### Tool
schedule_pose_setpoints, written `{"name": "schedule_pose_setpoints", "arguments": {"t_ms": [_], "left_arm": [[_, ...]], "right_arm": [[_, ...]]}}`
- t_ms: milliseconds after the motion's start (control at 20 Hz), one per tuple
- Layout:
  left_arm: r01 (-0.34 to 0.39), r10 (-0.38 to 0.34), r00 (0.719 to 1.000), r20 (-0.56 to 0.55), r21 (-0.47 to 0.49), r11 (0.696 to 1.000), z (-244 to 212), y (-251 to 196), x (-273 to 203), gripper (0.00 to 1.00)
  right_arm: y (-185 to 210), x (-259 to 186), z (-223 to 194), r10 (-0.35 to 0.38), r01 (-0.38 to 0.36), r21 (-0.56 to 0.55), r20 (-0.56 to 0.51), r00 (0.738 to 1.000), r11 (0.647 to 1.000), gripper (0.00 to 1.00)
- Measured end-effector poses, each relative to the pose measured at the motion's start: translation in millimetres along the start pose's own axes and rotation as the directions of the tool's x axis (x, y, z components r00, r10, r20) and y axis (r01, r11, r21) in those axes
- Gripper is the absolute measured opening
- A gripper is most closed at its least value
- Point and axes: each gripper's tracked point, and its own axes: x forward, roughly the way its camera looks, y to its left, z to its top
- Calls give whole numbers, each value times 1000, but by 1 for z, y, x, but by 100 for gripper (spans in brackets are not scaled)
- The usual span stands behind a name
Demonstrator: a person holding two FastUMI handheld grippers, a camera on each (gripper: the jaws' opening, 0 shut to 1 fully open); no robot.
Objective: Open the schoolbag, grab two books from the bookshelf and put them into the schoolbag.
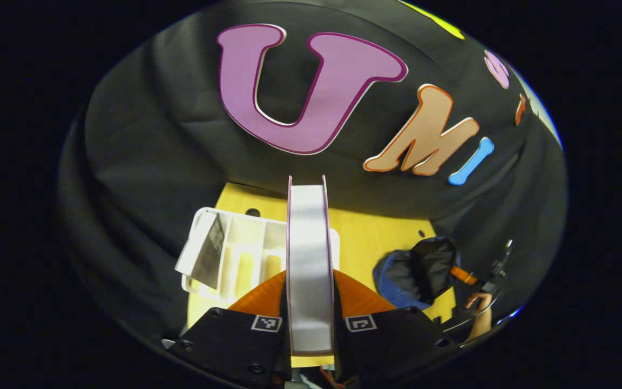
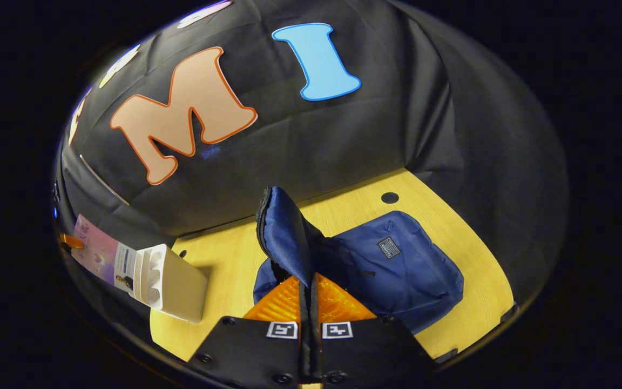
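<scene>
My left gripper (image 1: 310, 294) is shut on a thick book (image 1: 306, 227) with a pink cover, held upright, page edge toward the camera, above the white bookshelf (image 1: 246, 243). A second book (image 1: 205, 248) leans in the shelf's left slot. The blue schoolbag (image 1: 397, 273) lies to the right, its dark inside showing. In the right gripper view, my right gripper (image 2: 309, 292) is shut on the bag's lifted flap (image 2: 284, 232), with the schoolbag (image 2: 397, 265) lying on the table behind it. The held book (image 2: 103, 251) appears at far left beside the bookshelf (image 2: 176, 286).
The yellow wooden table (image 2: 224, 259) carries the shelf and the bag, with bare wood between them and holes near its back edge. The black cloth wall stands close behind. A hand (image 1: 481, 316) holds the right gripper (image 1: 492, 281) at the bag's far side.
</scene>
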Motion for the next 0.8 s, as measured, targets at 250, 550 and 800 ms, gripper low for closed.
{"name": "schedule_pose_setpoints", "arguments": {"t_ms": [250, 550, 800], "left_arm": [[115, -119, 993, -12, -183, 976, -29, -14, 22, 27], [241, -250, 968, 17, -333, 912, -55, -39, 44, 26], [327, -344, 938, 36, -417, 848, -84, -67, 71, 26]], "right_arm": [[-1, 1, -2, -4, 4, -7, -6, 1000, 1000, 2], [-1, 2, -4, -7, 7, -5, -8, 1000, 1000, 4], [0, 2, -5, -3, 3, 2, -10, 1000, 1000, 2]]}}
